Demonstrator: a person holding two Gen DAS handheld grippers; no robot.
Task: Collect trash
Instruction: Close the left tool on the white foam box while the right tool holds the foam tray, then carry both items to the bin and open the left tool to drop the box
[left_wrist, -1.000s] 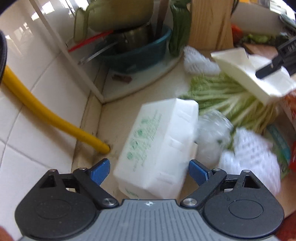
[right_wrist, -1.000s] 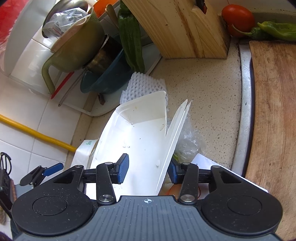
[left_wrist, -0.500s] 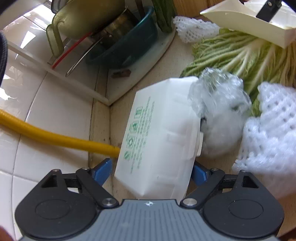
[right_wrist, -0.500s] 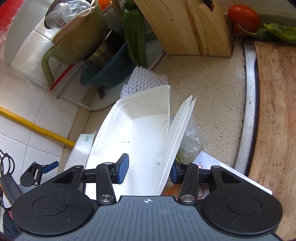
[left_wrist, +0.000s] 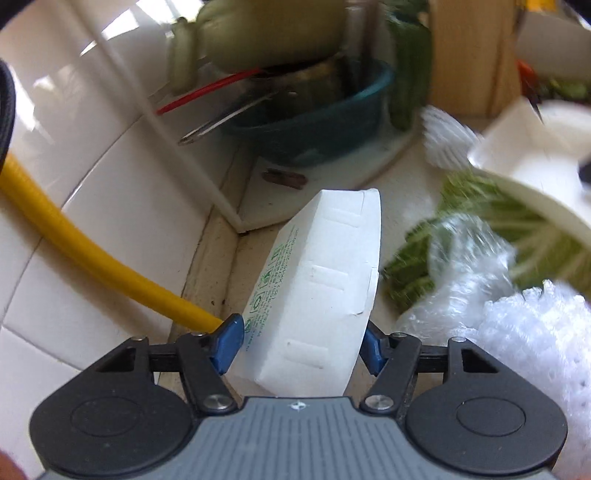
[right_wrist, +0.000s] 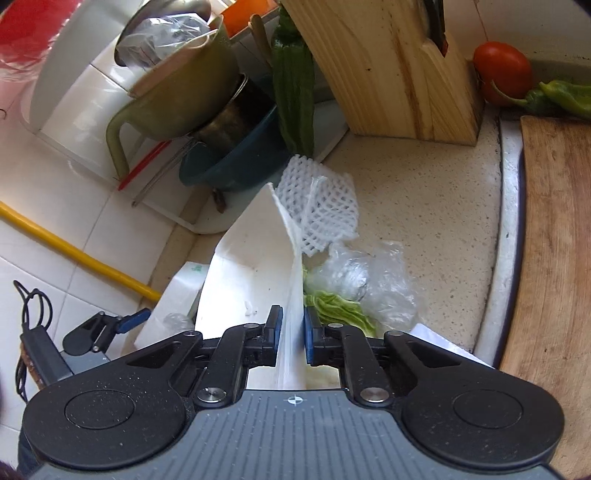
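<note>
My left gripper (left_wrist: 299, 343) is closing its jaws on a white carton box (left_wrist: 325, 288) with green print. Both blue pads touch its sides, and the box stands tilted on edge in the counter corner. My right gripper (right_wrist: 293, 332) is shut on a white paper tray (right_wrist: 251, 258), pinched flat between the pads. Past the tray lie a white foam net (right_wrist: 321, 206), crumpled clear plastic wrap (right_wrist: 362, 280) and green vegetable scraps (right_wrist: 336, 306). The left wrist view shows another foam net (left_wrist: 532, 332) and the wrap (left_wrist: 465, 266) to the right of the box.
A dish rack holds a teal bowl (right_wrist: 229, 166) and a green jug (right_wrist: 177, 92) at the back left. A wooden knife block (right_wrist: 388, 66), a tomato (right_wrist: 502, 72) and a green pepper (right_wrist: 565, 96) stand behind. A cutting board (right_wrist: 554, 240) fills the right. A yellow hose (left_wrist: 92, 258) runs along the tiled wall.
The left jaws have come in against the white box, which has tipped up onto its edge. The right jaws have shut, folding the open tray flat between the pads.
</note>
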